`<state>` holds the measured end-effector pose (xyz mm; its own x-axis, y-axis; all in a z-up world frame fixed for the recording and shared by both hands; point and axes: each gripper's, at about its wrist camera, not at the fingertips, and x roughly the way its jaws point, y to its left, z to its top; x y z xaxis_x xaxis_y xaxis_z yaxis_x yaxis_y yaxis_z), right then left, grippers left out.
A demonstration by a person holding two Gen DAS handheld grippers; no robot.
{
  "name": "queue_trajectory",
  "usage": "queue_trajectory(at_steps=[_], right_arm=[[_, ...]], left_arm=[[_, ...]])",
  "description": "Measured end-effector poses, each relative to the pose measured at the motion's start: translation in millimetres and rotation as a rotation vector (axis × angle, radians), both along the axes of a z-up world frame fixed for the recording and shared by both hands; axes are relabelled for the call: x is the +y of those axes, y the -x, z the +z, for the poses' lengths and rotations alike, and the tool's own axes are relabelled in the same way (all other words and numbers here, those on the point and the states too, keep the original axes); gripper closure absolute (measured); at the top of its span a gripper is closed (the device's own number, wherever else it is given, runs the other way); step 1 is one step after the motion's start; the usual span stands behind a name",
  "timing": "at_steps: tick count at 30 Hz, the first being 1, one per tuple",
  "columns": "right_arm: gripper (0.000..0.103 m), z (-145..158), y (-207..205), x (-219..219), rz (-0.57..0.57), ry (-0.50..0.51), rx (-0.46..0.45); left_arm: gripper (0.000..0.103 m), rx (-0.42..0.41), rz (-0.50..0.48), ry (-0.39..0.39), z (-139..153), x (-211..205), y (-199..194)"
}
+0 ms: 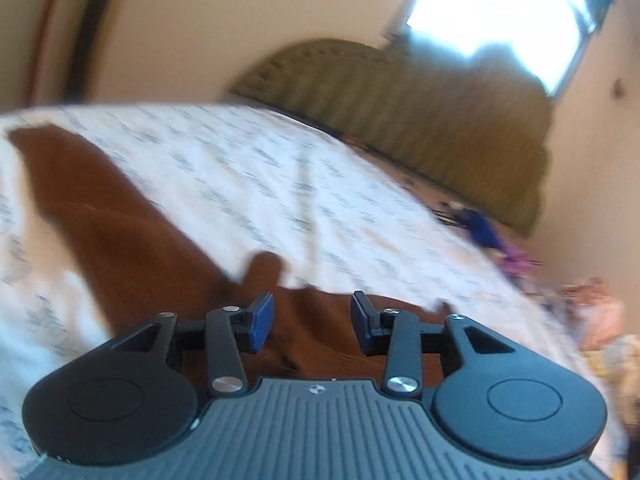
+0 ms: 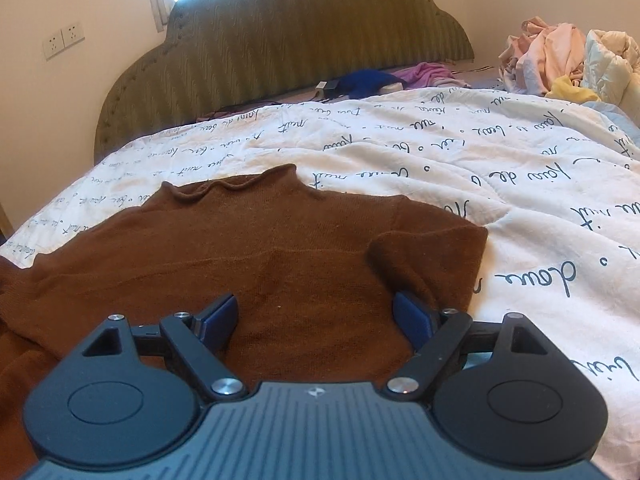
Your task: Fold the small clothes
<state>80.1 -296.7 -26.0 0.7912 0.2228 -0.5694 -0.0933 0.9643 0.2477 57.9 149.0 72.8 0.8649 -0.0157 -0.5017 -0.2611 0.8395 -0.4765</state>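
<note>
A brown sweater (image 2: 240,248) lay spread flat on a bed, on a white quilt (image 2: 500,168) printed with dark handwriting, its rolled collar toward a green padded headboard (image 2: 280,48). One sleeve (image 2: 404,268) was folded inward over the body. My right tongs (image 2: 316,322) hovered over the sweater's lower part, jaws wide apart and gripping nothing. My left tongs (image 1: 312,326), seen in a blurred view, were partly open over the brown knit, also empty. A heap of pale laundry (image 2: 560,60) sat at the far right corner.
</note>
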Motion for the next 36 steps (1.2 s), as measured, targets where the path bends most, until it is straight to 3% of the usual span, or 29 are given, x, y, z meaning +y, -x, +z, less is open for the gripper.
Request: queue_trajectory(at_steps=[3, 6, 7, 8, 9, 11, 12, 13, 15, 17, 19, 22, 24, 26, 29, 30, 33, 35, 36], right_arm=[[0.017, 1, -1, 2, -0.001, -0.008, 0.000], [0.017, 2, 0, -2, 0.000, -0.018, 0.000], [0.017, 2, 0, -2, 0.000, -0.024, 0.001], [0.017, 1, 0, -4, 0.000, -0.031, 0.001], [0.017, 1, 0, -4, 0.000, -0.037, 0.002], [0.017, 1, 0, -6, 0.000, -0.047, 0.001], [0.017, 1, 0, -6, 0.000, -0.049, 0.000], [0.017, 1, 0, -6, 0.000, -0.050, 0.000], [0.017, 1, 0, -6, 0.000, -0.047, 0.000], [0.017, 1, 0, -7, 0.001, -0.041, 0.001], [0.017, 1, 0, -6, 0.002, -0.035, 0.002], [0.017, 2, 0, -5, 0.001, -0.028, 0.002], [0.017, 2, 0, -4, 0.001, -0.024, 0.002], [0.017, 2, 0, -3, 0.001, -0.019, 0.003], [0.017, 2, 0, -2, 0.000, -0.012, 0.004], [0.017, 2, 0, -1, 0.000, -0.009, 0.005], [0.017, 2, -1, -1, 0.000, -0.007, 0.005], [0.017, 2, -1, -1, 0.001, -0.007, 0.005], [0.017, 2, -1, -1, 0.001, -0.007, 0.005]], left_arm=[[0.058, 0.028, -0.152, 0.073, -10, -23, -18], [0.056, 0.204, -0.149, 0.005, -46, -43, -47], [0.059, 0.213, -0.154, 0.004, -59, -43, -51], [0.052, 0.167, -0.157, -0.032, -61, -43, -49], [0.054, 0.177, -0.172, -0.045, -61, -43, -48], [0.050, 0.133, -0.179, -0.006, -50, -32, -32], [0.040, 0.089, -0.174, -0.004, -41, -24, -20], [0.032, 0.044, -0.152, -0.016, -33, -12, -8], [0.001, -0.030, -0.036, -0.033, -20, 22, 13], [0.001, -0.059, 0.176, -0.021, -10, 72, 29], [0.002, -0.031, 0.353, 0.083, -14, 133, 36], [0.005, 0.011, 0.541, 0.350, -39, 218, 43], [0.007, 0.029, 0.603, 0.468, -55, 253, 44], [0.008, 0.044, 0.607, 0.507, -65, 268, 42], [0.012, 0.010, 0.523, 0.463, -65, 268, 27], [0.026, -0.001, 0.494, 0.455, -65, 266, 21], [0.054, 0.024, 0.453, 0.472, -69, 266, -2], [0.068, 0.045, 0.423, 0.479, -72, 268, -10], [0.082, 0.056, 0.420, 0.457, -72, 267, -15]])
